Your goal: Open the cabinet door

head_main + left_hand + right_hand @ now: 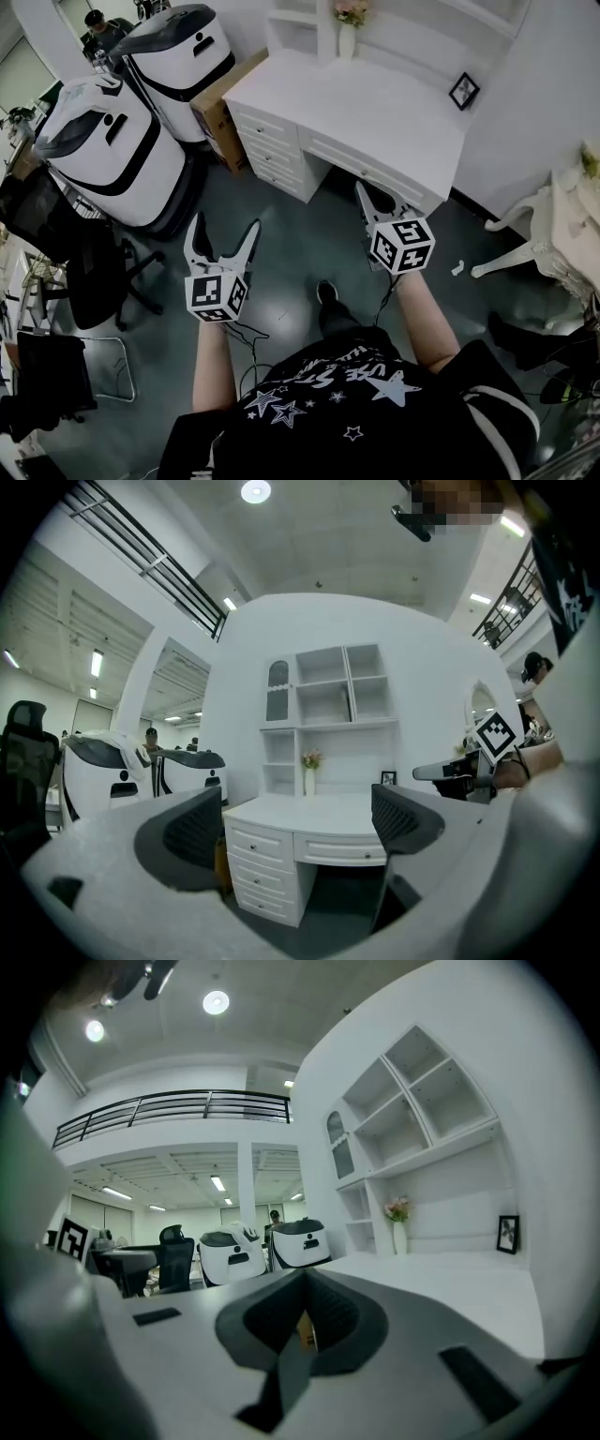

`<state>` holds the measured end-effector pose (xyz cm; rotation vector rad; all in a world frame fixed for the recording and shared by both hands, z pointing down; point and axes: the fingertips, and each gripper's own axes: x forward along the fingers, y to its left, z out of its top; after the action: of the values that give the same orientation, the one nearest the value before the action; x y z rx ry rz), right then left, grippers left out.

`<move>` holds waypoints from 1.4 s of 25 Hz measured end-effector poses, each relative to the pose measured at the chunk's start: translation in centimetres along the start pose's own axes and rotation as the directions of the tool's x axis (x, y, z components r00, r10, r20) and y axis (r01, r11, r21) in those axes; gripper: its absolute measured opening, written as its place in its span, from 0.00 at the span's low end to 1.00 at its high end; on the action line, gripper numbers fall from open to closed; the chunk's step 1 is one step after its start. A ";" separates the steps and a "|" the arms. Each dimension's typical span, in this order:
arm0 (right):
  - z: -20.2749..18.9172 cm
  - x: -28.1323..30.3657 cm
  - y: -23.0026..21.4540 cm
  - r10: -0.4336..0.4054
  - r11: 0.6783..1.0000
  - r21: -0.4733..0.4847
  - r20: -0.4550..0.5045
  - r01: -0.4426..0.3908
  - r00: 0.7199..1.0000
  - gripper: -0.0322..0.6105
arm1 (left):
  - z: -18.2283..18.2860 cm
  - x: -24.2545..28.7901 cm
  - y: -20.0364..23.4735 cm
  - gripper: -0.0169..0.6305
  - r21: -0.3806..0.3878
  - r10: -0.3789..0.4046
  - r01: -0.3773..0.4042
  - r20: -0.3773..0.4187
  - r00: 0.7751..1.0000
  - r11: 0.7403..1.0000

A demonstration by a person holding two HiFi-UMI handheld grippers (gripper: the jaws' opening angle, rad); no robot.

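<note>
A white desk (375, 108) with a stack of drawers (267, 155) stands ahead of me, against the wall. On it rises a white shelf unit (328, 714) with a small arched cabinet door (277, 690) at its upper left. My left gripper (222, 246) is held in the air short of the desk, open, with nothing between its jaws (298, 822). My right gripper (367, 201) hovers just in front of the desk's middle drawer (361, 161), and its pads meet with nothing in them (302, 1321). Neither gripper touches the furniture.
A vase of flowers (309, 772) and a small picture frame (463, 90) stand on the desk. Left of it are a cardboard box (220, 105), two large white-and-black machines (112, 155) and a black office chair (89, 267). White ornate furniture (562, 220) stands at the right.
</note>
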<state>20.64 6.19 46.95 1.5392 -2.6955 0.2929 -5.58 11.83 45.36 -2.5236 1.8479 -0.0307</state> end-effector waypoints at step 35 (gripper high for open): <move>9.9 23.5 -23.7 -0.176 0.984 0.009 0.097 0.176 0.979 0.06 | 2.9 42.0 -0.4 0.81 0.003 -0.333 0.334 0.039 0.942 0.943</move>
<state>29.60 -27.28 43.49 1.8239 -2.6030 0.2175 7.58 -28.07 42.76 -2.7860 1.3864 0.0188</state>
